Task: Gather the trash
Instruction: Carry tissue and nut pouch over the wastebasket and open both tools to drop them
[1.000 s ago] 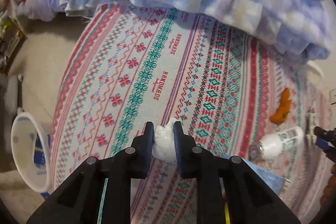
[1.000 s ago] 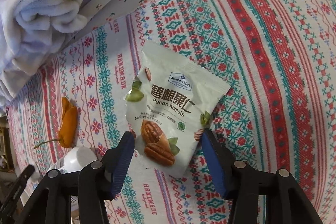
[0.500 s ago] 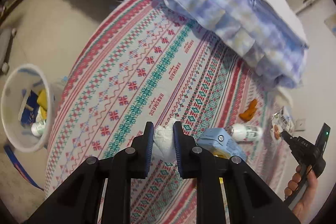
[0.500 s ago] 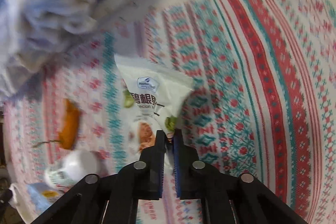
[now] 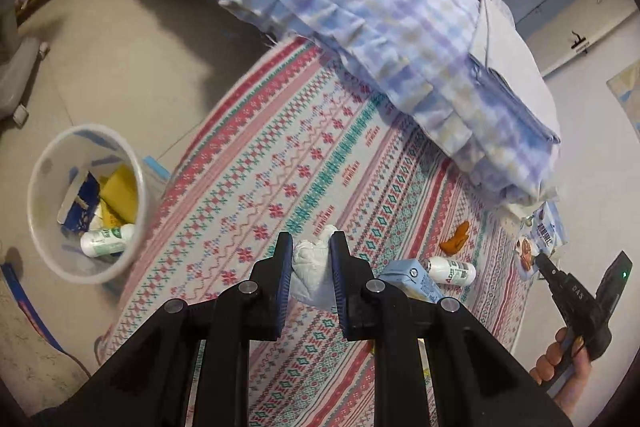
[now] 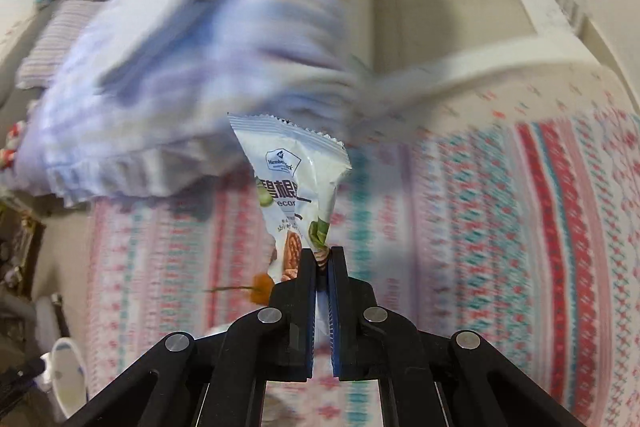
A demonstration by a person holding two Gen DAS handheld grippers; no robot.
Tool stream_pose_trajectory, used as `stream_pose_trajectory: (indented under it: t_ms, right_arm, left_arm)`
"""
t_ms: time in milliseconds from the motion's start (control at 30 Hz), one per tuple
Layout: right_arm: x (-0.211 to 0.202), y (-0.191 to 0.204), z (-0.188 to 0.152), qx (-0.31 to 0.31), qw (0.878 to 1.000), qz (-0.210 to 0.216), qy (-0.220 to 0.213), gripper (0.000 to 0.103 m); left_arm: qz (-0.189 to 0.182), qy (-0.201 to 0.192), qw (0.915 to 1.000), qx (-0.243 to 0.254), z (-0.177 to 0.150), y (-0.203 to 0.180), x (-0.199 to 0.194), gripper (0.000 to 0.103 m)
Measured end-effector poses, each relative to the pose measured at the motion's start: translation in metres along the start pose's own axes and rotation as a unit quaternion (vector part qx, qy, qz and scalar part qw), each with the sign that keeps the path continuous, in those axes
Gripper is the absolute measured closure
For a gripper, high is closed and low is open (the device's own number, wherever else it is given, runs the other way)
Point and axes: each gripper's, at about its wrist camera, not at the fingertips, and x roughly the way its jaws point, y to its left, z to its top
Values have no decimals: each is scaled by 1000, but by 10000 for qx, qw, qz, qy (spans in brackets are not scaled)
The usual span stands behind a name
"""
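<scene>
My left gripper (image 5: 310, 247) is shut on a crumpled white tissue (image 5: 312, 267), held above the patterned bedspread (image 5: 280, 163). A white trash bin (image 5: 86, 203) with several pieces of rubbish inside stands on the floor at lower left. My right gripper (image 6: 322, 253) is shut on the bottom edge of a white pecan snack bag (image 6: 294, 183), lifted off the bed. In the left wrist view the right gripper (image 5: 540, 259) shows at far right with that snack bag (image 5: 538, 239) hanging from it, in a person's hand (image 5: 560, 367).
On the bedspread lie a light blue carton (image 5: 412, 279), a white bottle (image 5: 452, 269) and an orange peel (image 5: 456, 241). A folded blue-checked quilt (image 5: 380, 15) covers the bed's far side. Beige floor (image 5: 100, 67) lies to the left, with a shelf of clutter beyond.
The right gripper closed on the snack bag and lifted it off the bed. The left gripper rose and turned with the tissue, bringing the trash bin further into view.
</scene>
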Motion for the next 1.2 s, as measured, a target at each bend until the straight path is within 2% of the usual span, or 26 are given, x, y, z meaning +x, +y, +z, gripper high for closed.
stream_pose_trajectory:
  t_ms: [133,233,367,500,700,800,900,1000,1133,1200]
  right_arm:
    - [-7,40,-8,-437,9989,154,-88,99]
    - [-10,68,-17,-751,9966,334,-81,99]
    - [-21,101,-26,-1165,9912,596,-201,99]
    - [-18,132,-44,-1733,9827,634,-144,99]
    - [1,174,-78,-2185,9723,818,137,99]
    - [11,202,-96,-2395,9661,930,254,99]
    - [20,229,-117,-2615,9587,1056,360,99]
    - [32,255,-142,-2855,9497,1180,508,98]
    - [47,287,-171,-3168,9385,1218,638,98]
    - [55,299,-181,-3213,9355,1283,716,98]
  left_arm:
    - [-30,44,9997,-245,7,25,-11,83]
    - [44,52,9998,-210,16,45,-23,83]
    - [409,-168,9989,-180,24,87,-42,83]
    - [350,91,9971,-666,33,148,-43,83]
    - [328,62,9909,-1307,39,210,-49,83]
    - [613,-17,9899,-1279,37,222,-50,83]
    - [477,149,9907,-1264,34,227,-44,83]
    - [496,132,9922,-1138,32,227,-46,83]
    - [721,16,9919,-1041,32,227,-47,83]
    - [805,87,9921,-953,31,225,-43,83]
